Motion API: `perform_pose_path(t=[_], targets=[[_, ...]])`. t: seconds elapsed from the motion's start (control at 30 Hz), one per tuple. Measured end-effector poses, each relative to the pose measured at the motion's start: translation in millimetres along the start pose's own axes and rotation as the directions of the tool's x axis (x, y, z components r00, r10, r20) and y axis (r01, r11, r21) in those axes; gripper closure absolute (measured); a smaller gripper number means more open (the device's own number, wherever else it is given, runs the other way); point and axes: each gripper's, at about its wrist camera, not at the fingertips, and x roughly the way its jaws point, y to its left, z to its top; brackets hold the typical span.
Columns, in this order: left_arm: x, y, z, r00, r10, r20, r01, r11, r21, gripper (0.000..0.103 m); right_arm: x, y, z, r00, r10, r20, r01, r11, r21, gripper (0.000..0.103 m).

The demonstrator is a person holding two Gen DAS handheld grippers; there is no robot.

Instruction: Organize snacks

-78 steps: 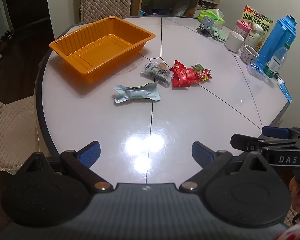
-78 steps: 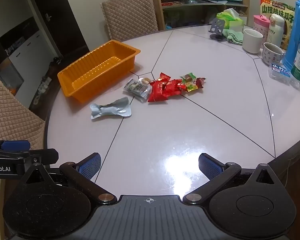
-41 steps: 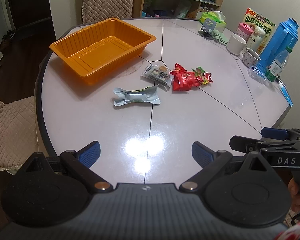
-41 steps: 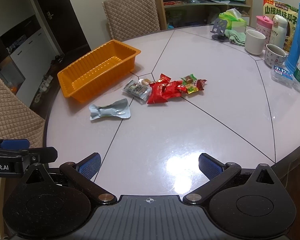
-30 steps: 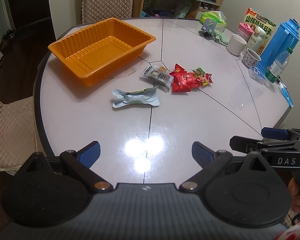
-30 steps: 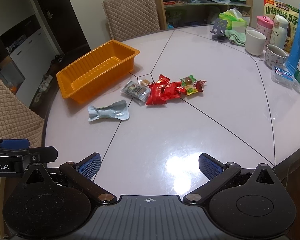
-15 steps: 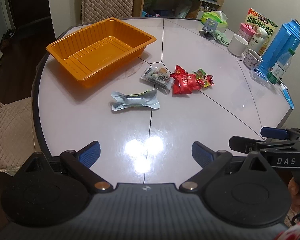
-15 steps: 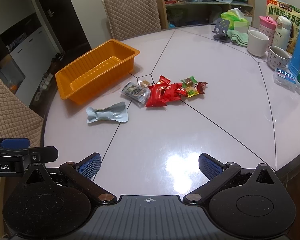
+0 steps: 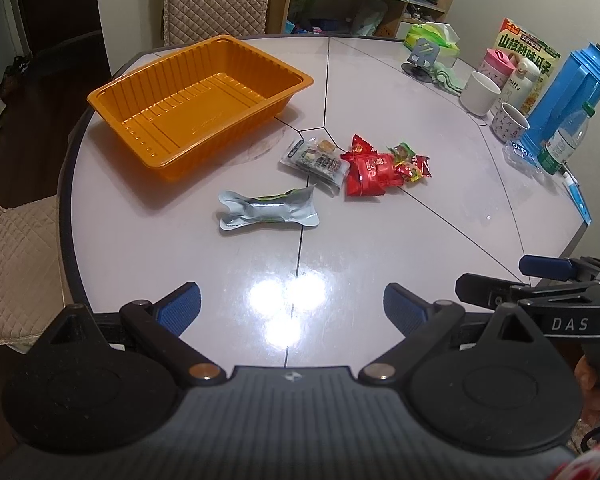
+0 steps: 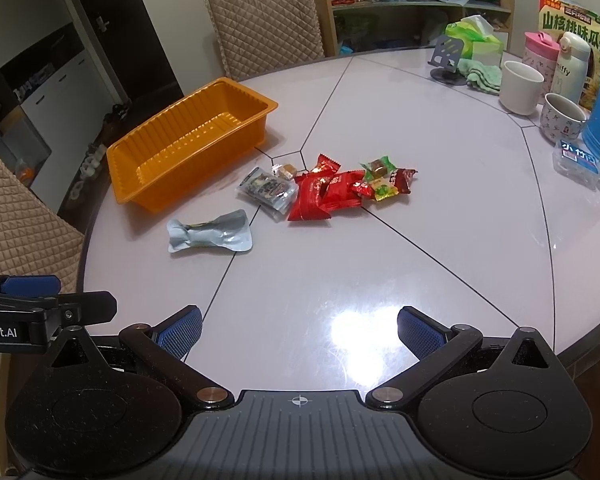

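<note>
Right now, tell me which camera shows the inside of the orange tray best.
The left wrist view: it looks down into the tray, showing its whole ribbed floor, with nothing in it. The right wrist view sees the tray at a lower angle, so the near wall hides part of the floor.

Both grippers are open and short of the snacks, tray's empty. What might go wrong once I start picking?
The red packets and small candies overlap in one heap, so a pinch may lift several or scatter them.

The silver pouch lies flat and crumpled on the glossy table; open fingers may slide over it.

The orange tray sits near the table's edge, so a hard drop-in could nudge it outward.
</note>
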Motion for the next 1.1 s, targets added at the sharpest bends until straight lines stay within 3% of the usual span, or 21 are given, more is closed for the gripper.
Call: perform_pose_path(t=[0.67, 0.87, 1.1], targets=[[39.9, 6.4, 14.9, 1.0, 0.03, -0.009, -0.03, 1.0, 0.003, 0.006, 33.6, -23.5, 18.3, 1.0, 0.015, -0.004, -0.015, 1.0, 0.0, 0.0], [57.7, 6.5, 12.9, 0.997, 0.001, 0.079, -0.01, 0.994, 0.113, 0.006, 49.3, -35.3, 20.2, 1.0, 0.02, -0.002, -0.02, 1.0, 0.02, 0.0], [86.9, 1.3, 19.8, 0.99, -0.017, 0.14, -0.024, 0.959, 0.283, 0.009, 63.9, -50.1, 21.2, 1.0, 0.008, -0.009, -0.007, 0.999, 0.047, 0.0]])
